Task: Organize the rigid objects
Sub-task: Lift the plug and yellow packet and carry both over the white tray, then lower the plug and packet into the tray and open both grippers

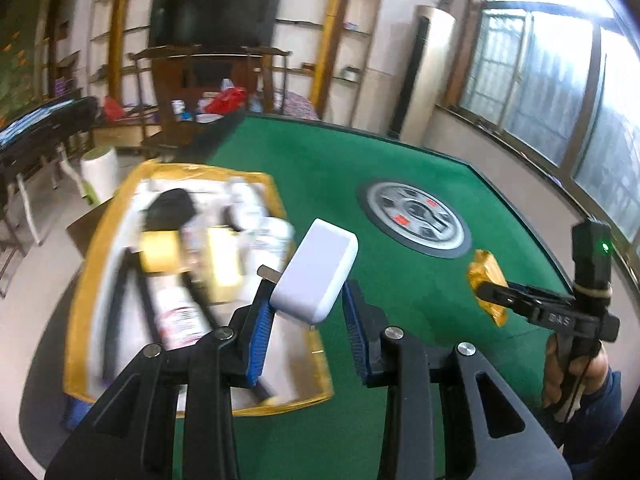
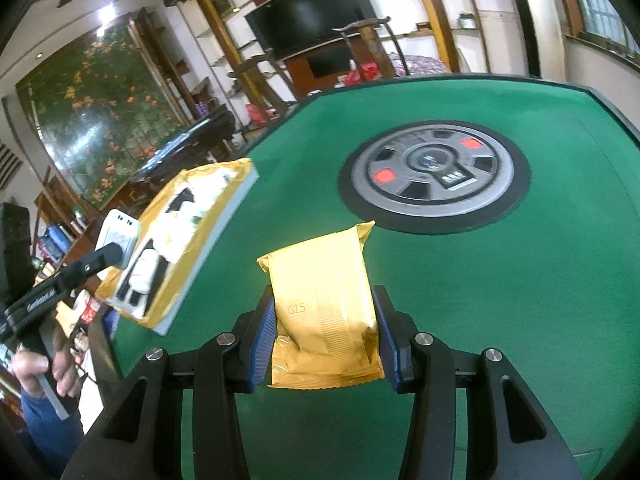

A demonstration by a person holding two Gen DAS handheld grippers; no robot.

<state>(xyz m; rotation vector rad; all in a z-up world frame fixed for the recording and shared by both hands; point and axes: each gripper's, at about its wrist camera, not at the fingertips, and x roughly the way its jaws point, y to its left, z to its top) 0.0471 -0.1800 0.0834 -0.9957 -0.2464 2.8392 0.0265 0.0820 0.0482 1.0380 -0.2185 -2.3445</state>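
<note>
**Green felt table, both grippers loaded**

On the green table (image 2: pixel 280 420) a yellow-rimmed tray (image 1: pixel 98 240) of blurred items is seen at the left edge. A white charger (image 1: pixel 316 276) is clamped by the left gripper (image 1: pixel 306 320) above the tray's near corner. A gold packet (image 2: pixel 326 312) is pinched in the right gripper (image 2: pixel 326 344), near the round centre panel (image 2: pixel 434 172). A television (image 1: pixel 214 18) is mounted beyond.

A green felt table (image 2: pixel 280 420) with a round grey hub (image 2: pixel 434 172) at its centre fills the foreground. Behind it a dark TV (image 1: pixel 214 18) hangs over a wooden cabinet (image 1: pixel 208 76), flanked by gold-trimmed shelves (image 1: pixel 352 28). Barred windows (image 1: pixel 560 92) on the right let in daylight beside a tall floor-standing unit (image 1: pixel 424 76). A floral mural (image 2: pixel 96 116) covers the left wall, a dark table (image 1: pixel 44 128) before it.
</note>
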